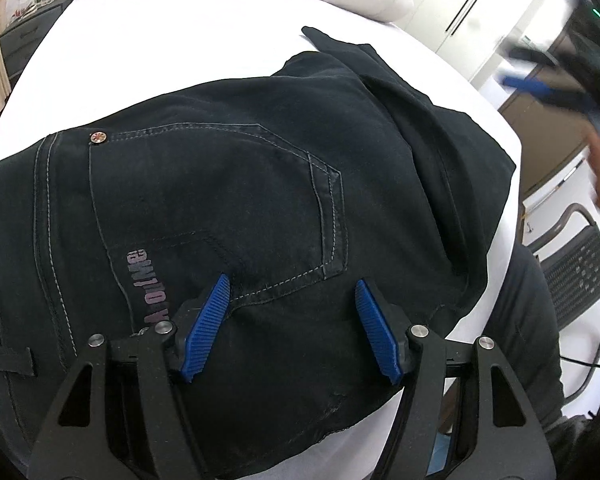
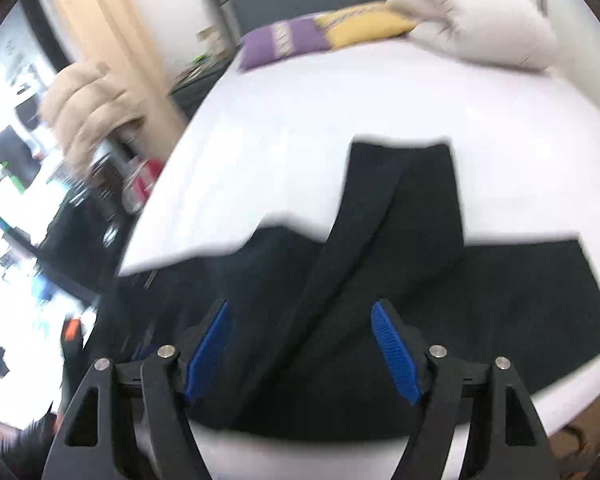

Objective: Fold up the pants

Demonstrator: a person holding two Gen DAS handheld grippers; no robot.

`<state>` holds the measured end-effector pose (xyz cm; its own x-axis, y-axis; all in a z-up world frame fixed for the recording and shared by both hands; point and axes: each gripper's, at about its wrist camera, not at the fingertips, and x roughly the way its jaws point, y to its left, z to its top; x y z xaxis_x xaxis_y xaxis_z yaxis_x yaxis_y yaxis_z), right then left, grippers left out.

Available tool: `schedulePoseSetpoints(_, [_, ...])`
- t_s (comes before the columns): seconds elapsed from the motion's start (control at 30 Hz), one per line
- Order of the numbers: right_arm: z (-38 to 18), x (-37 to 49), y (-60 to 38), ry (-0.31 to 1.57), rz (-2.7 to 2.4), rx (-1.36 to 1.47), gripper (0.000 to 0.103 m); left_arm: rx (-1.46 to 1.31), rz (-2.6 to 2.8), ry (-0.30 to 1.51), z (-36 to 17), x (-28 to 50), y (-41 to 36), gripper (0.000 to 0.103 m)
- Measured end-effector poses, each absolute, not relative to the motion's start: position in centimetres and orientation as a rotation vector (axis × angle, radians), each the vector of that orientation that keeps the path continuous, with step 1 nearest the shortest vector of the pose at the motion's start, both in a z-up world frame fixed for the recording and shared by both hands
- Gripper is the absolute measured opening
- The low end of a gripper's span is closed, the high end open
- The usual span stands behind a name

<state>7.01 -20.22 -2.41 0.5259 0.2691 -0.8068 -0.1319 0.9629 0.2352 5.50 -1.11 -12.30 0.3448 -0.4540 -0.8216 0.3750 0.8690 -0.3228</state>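
A pair of black denim pants (image 1: pixel 236 208) with pale contrast stitching lies spread on a bed covered by a white sheet (image 1: pixel 172 44), seat side up, a back pocket (image 1: pixel 220 200) and a small copper rivet (image 1: pixel 99 137) showing in the left wrist view. Faded lettering (image 1: pixel 150 284) runs along the pocket's lower edge. One trouser leg (image 2: pixel 404 216) is folded back over the rest of the garment and points toward the head of the bed, its hem flat on the sheet.

The left tongs (image 1: pixel 292 328), black-framed with ribbed blue pads (image 1: pixel 206 328), hang over the seat of the pants with their jaws apart and nothing between them; whether the tips touch the cloth cannot be told. The right tongs (image 2: pixel 300 348) stand apart as well, above the folded leg, gripping nothing; that view is smeared by motion.

In the left wrist view the right tongs appear only as a blurred dark and blue shape at the far right edge. A person's hand (image 2: pixel 88 116) shows blurred at the left of the right wrist view.

At the head of the bed lie a purple cushion (image 2: pixel 284 42), a yellow cushion (image 2: pixel 364 24) and a white quilted pillow (image 2: pixel 476 20). A black mesh chair (image 1: pixel 580 272) stands beside the bed.
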Motion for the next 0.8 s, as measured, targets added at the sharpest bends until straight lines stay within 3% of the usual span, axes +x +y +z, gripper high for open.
schedulePoseSetpoints(0.13, [-3.7,15.1,-17.6,0.993,0.112,0.048,0.075,-0.105,-0.541,1.097,-12.4,5.4,-0.6,0.063])
schedulePoseSetpoints(0.33, [-10.8,24.4,-15.1,1.087,-0.046,-0.087,0.070,-0.149,-0.555,1.109,-12.5,5.7,0.3,0.063])
schedulePoseSetpoints(0.47, [-15.7,27.3,-16.1,1.208,-0.128,-0.089,0.070,-0.173,-0.561,1.115,-12.7,6.0,0.5,0.063])
schedulePoseSetpoints(0.53, [-16.4,27.3,-16.3,1.182,-0.122,-0.074,0.069,-0.177,-0.563,1.119,-12.8,6.1,0.5,0.063])
schedulePoseSetpoints(0.57, [-16.3,27.4,-16.3,1.175,-0.112,-0.072,0.064,-0.179,-0.563,1.121,-12.8,6.2,0.5,0.063])
schedulePoseSetpoints(0.6, [-16.2,27.3,-16.2,1.171,-0.079,-0.060,0.049,-0.179,-0.562,1.121,-12.8,6.3,0.4,0.063])
schedulePoseSetpoints(0.63, [-16.0,27.2,-16.1,1.172,-0.054,-0.058,0.022,-0.175,-0.561,1.122,-12.8,6.3,0.3,0.063])
schedulePoseSetpoints(0.67, [-15.6,27.2,-16.0,1.163,-0.058,-0.075,0.005,-0.170,-0.560,1.122,-12.8,6.3,0.3,0.063])
schedulePoseSetpoints(0.8, [-13.4,25.7,-19.2,1.108,-0.062,0.034,0.006,-0.154,-0.547,1.125,-12.6,6.3,-0.1,0.063])
